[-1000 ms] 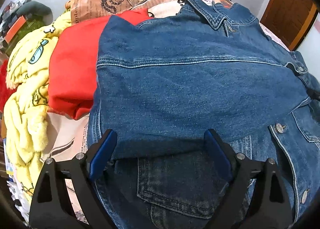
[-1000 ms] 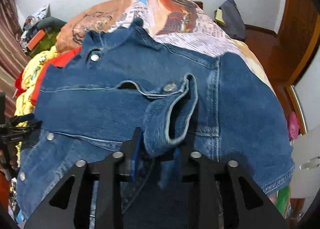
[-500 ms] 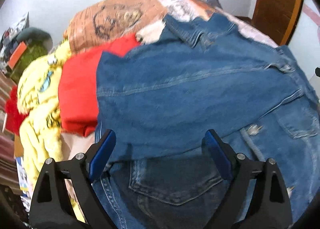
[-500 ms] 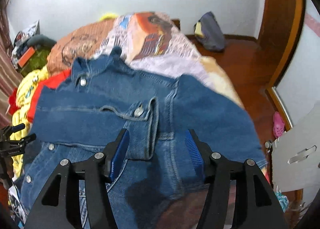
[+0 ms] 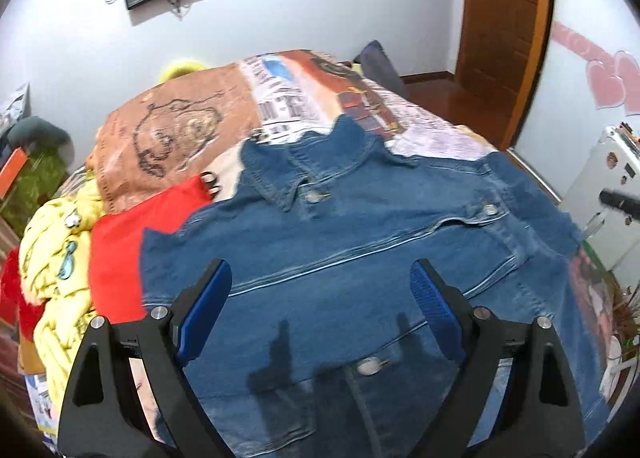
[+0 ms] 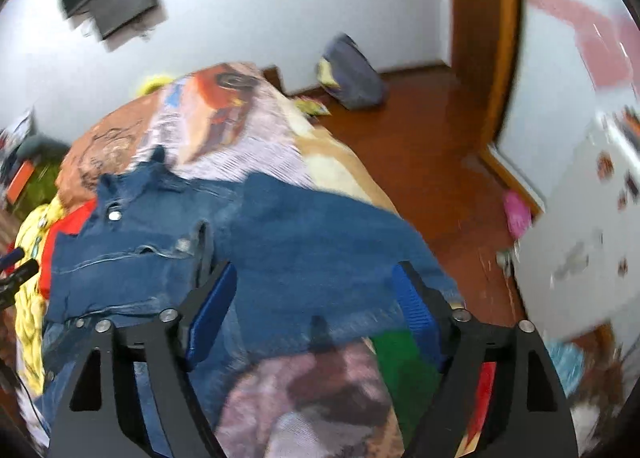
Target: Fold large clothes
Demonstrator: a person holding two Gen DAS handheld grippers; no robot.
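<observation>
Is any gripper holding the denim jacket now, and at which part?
Neither. The left gripper and right gripper are open above the denim jacket; the right's jaws just opened.

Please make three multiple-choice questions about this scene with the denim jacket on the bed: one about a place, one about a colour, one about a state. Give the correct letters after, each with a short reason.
1. Where does the red garment lie relative to the denim jacket, seen from the left wrist camera?
A. to its left
B. on top of it
C. to its right

2. What colour are the pads of the left gripper?
A. green
B. blue
C. white

3. How does the right gripper stand?
A. shut on a sleeve
B. shut on the collar
C. open, holding nothing

Answers:
1 A: the red cloth shows at the jacket's left edge, partly under it.
2 B: both pads are blue.
3 C: its jaws have just been opening and no cloth is between them.
</observation>
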